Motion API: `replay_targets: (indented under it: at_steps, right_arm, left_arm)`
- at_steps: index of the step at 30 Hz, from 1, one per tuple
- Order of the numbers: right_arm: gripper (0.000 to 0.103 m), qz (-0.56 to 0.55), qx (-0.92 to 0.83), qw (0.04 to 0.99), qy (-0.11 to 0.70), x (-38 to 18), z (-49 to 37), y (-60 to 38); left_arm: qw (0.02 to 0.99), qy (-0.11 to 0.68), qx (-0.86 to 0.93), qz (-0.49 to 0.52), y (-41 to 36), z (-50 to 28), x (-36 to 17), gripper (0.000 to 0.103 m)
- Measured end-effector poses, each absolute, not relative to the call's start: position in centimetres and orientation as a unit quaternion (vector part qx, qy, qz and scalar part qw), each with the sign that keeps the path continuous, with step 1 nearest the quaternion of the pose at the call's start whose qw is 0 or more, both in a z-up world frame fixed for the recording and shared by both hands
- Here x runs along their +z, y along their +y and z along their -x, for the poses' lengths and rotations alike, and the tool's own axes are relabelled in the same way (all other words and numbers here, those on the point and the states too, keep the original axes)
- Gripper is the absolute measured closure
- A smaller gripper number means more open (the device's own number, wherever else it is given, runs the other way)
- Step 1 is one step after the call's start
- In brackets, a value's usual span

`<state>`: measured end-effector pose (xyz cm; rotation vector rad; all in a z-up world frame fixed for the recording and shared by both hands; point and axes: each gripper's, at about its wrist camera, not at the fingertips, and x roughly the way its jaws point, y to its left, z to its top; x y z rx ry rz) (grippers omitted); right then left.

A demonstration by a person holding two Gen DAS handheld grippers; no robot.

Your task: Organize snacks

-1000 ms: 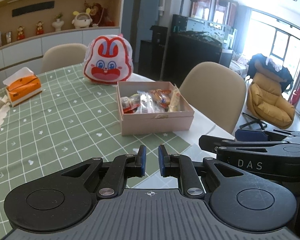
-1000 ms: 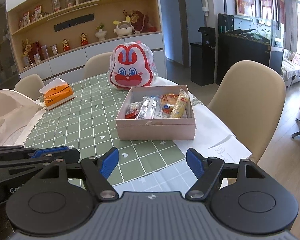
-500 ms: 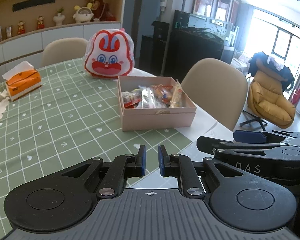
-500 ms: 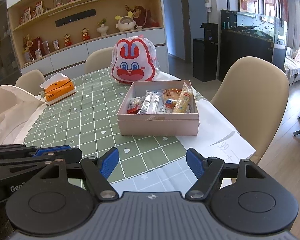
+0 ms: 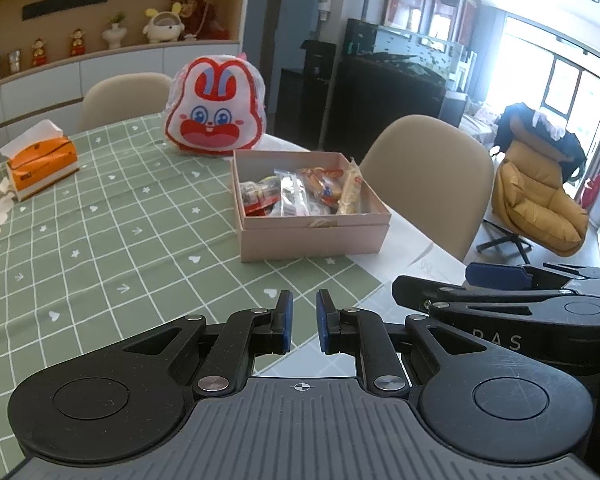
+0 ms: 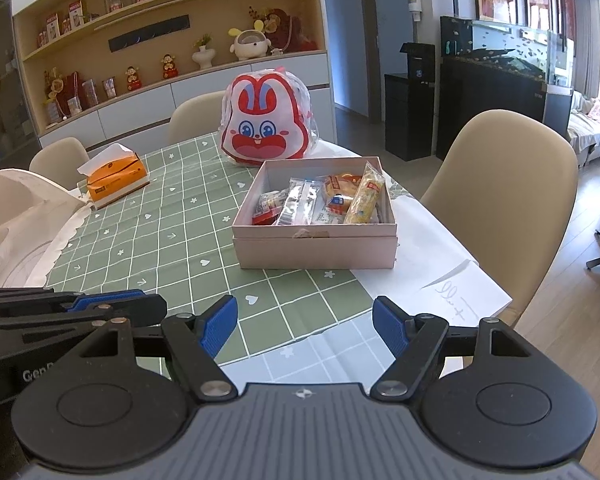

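on the table (image 6: 188,216), near its right edge: open box (image 6: 316,246), with wrapped snacks (image 6: 320,200) inside. just behind the box, rabbit-shaped bag (image 6: 266,122). far left, well apart from both: tissue box (image 6: 114,178). right of the box, a sheet of paper (image 6: 440,268) lying flat. chairs: one (image 6: 504,184) right of the table, one (image 6: 196,114) behind the rabbit-shaped bag. shelving (image 6: 160,40) along the wall behind.

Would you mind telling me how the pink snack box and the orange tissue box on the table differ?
The pink snack box is open-topped and filled with wrapped snacks; the orange tissue box is closed, with a white tissue poking out. The snack box looks wider and sits near the table's right edge; the tissue box sits further back on the left. Both rest on the green checked tablecloth, untouched by either gripper.
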<state>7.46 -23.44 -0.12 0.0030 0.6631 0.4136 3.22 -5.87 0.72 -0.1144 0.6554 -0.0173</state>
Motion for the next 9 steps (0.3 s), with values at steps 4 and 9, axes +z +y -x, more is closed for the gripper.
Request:
replay_targets:
  at_steps: [4,9]
  right_arm:
    - [0.028,-0.002,0.202,0.924,0.324,-0.14,-7.48,-23.45]
    - [0.028,-0.004,0.2,0.922,0.332,-0.63,-7.97,-23.26]
  left_arm:
    - [0.944,0.324,-0.011,0.06,-5.77,-3.25,0.72,0.086]
    - [0.94,0.333,0.004,0.073,-5.33,-3.56,0.4,0.086]
